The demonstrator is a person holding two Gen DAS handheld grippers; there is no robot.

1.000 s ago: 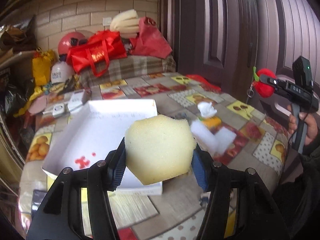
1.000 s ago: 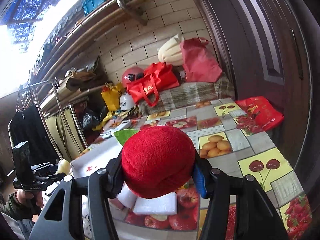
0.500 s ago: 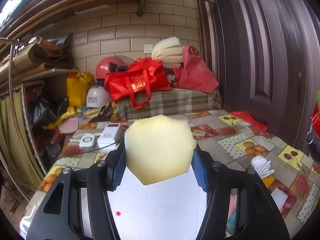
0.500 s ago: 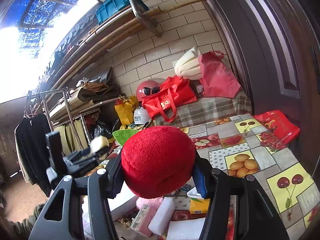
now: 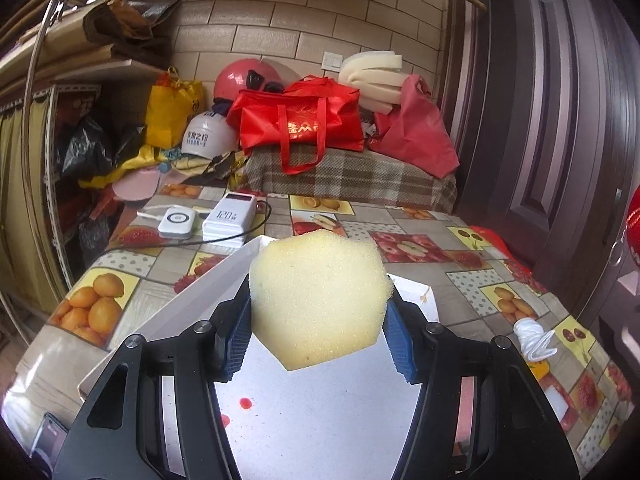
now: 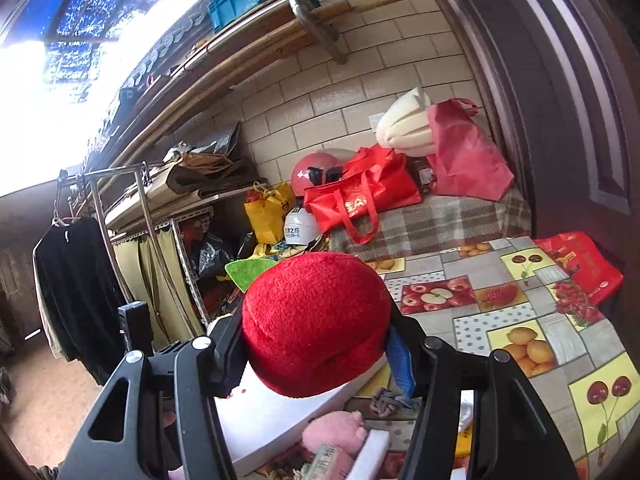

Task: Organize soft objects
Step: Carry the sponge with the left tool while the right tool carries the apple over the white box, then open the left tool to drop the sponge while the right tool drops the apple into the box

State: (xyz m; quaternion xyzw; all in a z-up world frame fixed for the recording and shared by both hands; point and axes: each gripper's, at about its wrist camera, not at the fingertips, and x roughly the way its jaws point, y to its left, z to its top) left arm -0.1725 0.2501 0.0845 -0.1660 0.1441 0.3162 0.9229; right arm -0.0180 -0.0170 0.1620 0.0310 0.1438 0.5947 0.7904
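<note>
Both wrist views face the red bag closely.

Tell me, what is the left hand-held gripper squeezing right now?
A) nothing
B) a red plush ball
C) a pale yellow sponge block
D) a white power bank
C: the yellow sponge block sits clamped between the left hand-held gripper pads, above the white tray.

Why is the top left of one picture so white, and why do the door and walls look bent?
Right wrist view: daylight through the roof is blown out to white, leaving the red plush in the right claw evenly lit. Both views: the fisheye lens bows the door and the bricks. Left wrist view: softer light, sponge sharp.
</note>
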